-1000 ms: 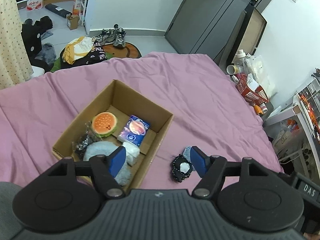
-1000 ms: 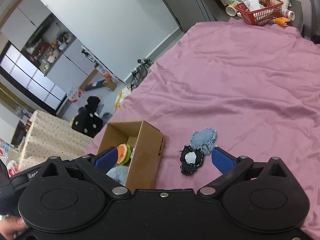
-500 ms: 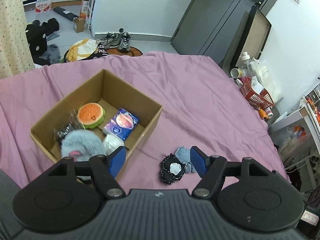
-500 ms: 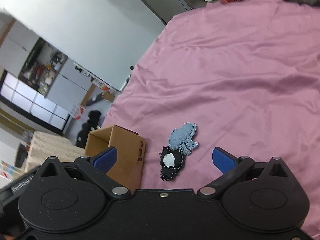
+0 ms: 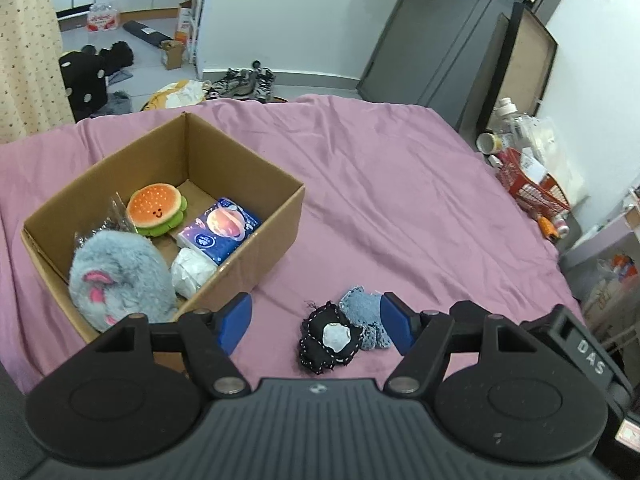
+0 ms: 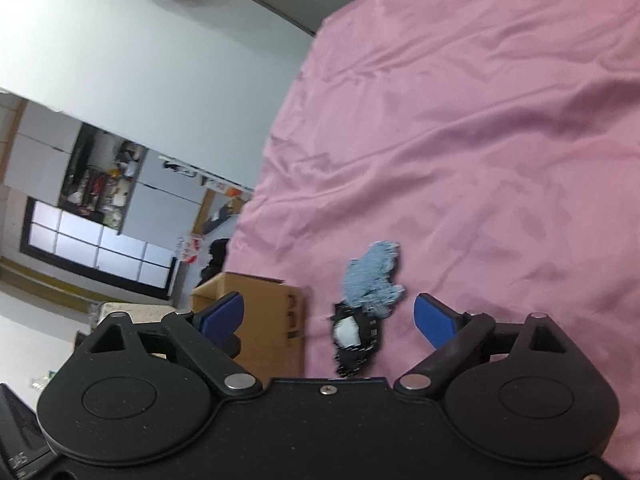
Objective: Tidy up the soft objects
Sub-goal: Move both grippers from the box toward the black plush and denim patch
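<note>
Jaws on both the left gripper (image 5: 316,322) and right gripper (image 6: 330,318) stood spread, empty; we judged it best to pinch the black patch (image 5: 328,338) low, sparing the bedsheet (image 5: 400,200).

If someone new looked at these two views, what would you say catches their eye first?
Probably the open cardboard box on the pink bedsheet, with a smiling burger plush and a fluffy grey plush inside. Next, the black and blue fabric pieces lying on the sheet just right of the box, framed by the open left gripper and open right gripper.
</note>
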Available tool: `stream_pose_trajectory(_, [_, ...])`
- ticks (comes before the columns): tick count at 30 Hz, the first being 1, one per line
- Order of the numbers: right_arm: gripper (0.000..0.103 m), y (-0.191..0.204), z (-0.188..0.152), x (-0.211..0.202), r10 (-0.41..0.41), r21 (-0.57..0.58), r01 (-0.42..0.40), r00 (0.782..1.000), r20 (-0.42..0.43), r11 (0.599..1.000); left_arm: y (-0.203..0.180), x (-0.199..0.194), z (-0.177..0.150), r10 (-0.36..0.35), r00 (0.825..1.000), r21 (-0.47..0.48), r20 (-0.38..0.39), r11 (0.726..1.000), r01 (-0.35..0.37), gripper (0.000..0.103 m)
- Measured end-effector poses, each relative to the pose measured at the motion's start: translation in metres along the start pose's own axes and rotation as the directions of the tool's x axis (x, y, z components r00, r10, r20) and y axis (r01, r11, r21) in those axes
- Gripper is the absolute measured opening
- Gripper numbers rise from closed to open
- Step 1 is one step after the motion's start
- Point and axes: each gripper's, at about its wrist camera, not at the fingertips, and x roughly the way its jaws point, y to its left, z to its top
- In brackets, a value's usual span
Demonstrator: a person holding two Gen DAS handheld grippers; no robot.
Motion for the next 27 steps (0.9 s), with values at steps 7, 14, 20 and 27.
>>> stream_pose_trajectory(7, [0.092, -0.024, 0.005, 0.021, -0.024, 0.053, 0.023, 1.0, 0.01, 0.998, -0.012, 0.029, -0.011, 0.016, 1.0, 0.003, -0.026, 1.0, -0.016, 0.066])
stream_pose_trajectory(14, [0.092, -0.024, 0.004, 0.029, 0.084, 0.05, -0.086, 0.996, 0.035, 0.995, -0.017, 0.057, -0.019, 0.029, 0.999, 0.003, -0.046, 1.0, -0.029, 0.064])
stream_pose_trajectory(20, [0.077, -0.034, 0.007, 0.042, 0.092, 0.091, -0.09, 0.996, -0.013, 0.992, -0.013, 0.079, -0.026, 0.026, 0.995, -0.019, -0.099, 0.999, -0.028, 0.051])
stream_pose_trajectory(27, [0.063, -0.042, 0.004, 0.055, 0.092, 0.137, -0.086, 0.995, -0.034, 0.987, -0.008, 0.099, -0.026, 0.019, 0.991, -0.044, -0.132, 0.999, -0.025, 0.045])
